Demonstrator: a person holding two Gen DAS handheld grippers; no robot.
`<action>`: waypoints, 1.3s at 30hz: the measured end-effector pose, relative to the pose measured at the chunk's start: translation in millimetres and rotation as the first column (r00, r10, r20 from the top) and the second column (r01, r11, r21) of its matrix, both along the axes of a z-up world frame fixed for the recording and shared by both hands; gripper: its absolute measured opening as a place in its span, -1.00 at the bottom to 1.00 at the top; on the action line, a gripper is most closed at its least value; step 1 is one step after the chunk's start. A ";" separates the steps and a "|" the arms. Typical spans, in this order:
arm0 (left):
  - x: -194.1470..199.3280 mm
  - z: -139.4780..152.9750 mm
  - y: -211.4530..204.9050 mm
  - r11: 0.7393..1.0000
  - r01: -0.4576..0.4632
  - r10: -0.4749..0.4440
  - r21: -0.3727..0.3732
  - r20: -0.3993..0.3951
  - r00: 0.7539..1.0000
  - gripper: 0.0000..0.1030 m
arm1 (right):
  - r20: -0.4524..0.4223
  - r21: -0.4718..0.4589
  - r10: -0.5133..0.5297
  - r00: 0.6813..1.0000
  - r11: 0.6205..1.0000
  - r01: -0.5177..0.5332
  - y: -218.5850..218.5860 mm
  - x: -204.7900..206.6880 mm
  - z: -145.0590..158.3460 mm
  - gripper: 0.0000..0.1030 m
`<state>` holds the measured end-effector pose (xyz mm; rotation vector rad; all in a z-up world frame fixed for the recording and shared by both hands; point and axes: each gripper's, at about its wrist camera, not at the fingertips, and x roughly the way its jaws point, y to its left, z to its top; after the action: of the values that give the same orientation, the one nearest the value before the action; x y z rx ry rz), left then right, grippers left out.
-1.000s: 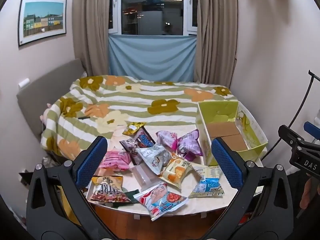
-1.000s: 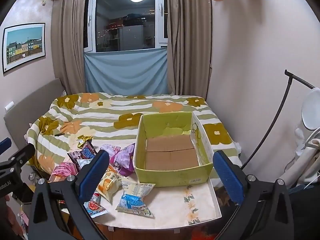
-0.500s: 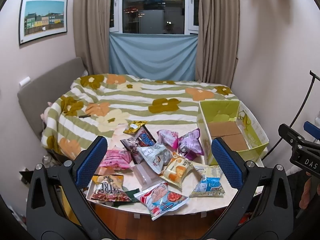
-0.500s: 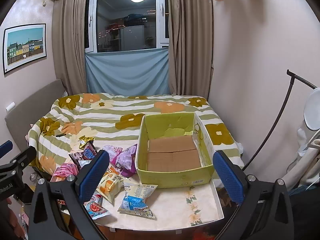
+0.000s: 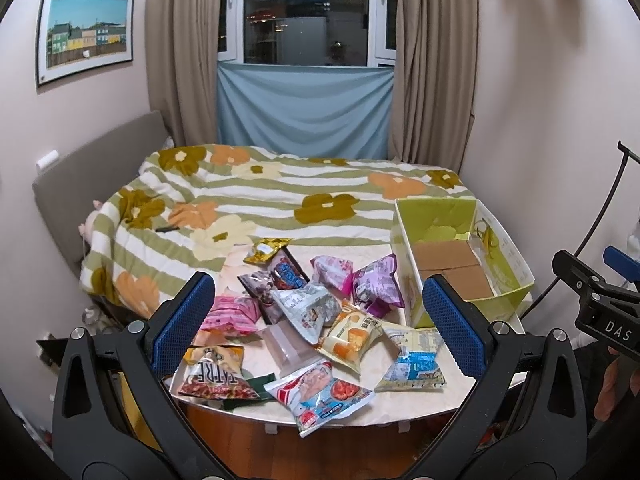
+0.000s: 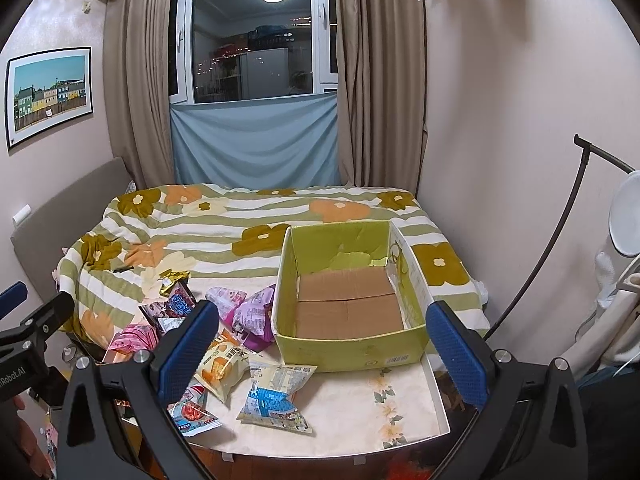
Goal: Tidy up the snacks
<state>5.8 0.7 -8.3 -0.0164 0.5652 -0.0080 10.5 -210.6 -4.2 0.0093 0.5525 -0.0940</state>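
Observation:
Several snack packets lie scattered on a small white table [image 5: 404, 404]: a purple packet [image 5: 376, 288], an orange-and-white packet [image 5: 350, 336], a blue-and-white packet [image 5: 414, 364], a red-and-white packet [image 5: 320, 394] and a pink one [image 5: 232, 314]. A yellow-green cardboard box [image 6: 348, 304] stands empty at the table's right. My left gripper [image 5: 318, 326] hovers open above the snack pile, holding nothing. Above the table's near side, in front of the box, my right gripper [image 6: 320, 348] is also open and empty. The blue-and-white packet [image 6: 276, 390] lies just below it.
A bed with a green-striped flower blanket [image 5: 280, 208] lies behind the table. A curtained window [image 6: 256, 40] is at the back. A black lamp stand [image 6: 560, 232] curves along the right wall. The other gripper's body shows at each view's edge.
Both grippers have drifted slightly; the scene sits a little lower and closer in both views. Nothing on the table has moved.

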 end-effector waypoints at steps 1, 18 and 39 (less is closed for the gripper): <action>-0.5 0.4 0.2 1.000 0.000 0.000 -0.001 -0.001 1.000 0.99 | 0.001 0.000 0.000 1.000 1.000 0.000 -1.0 0.3 -0.8 0.99; -1.0 -0.6 0.8 1.000 0.000 0.000 -0.002 -0.003 1.000 0.99 | -0.014 0.012 0.001 1.000 1.000 -0.001 -0.8 -6.3 -5.9 0.99; -2.3 -3.2 3.0 1.000 0.000 0.000 -0.005 -0.007 1.000 0.99 | -0.021 0.018 0.000 1.000 1.000 0.000 1.2 -7.4 -7.7 0.99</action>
<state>3.6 3.7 -11.5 -0.0212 0.5723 -0.0090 3.1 -209.3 -11.9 0.0257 0.5739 -0.0894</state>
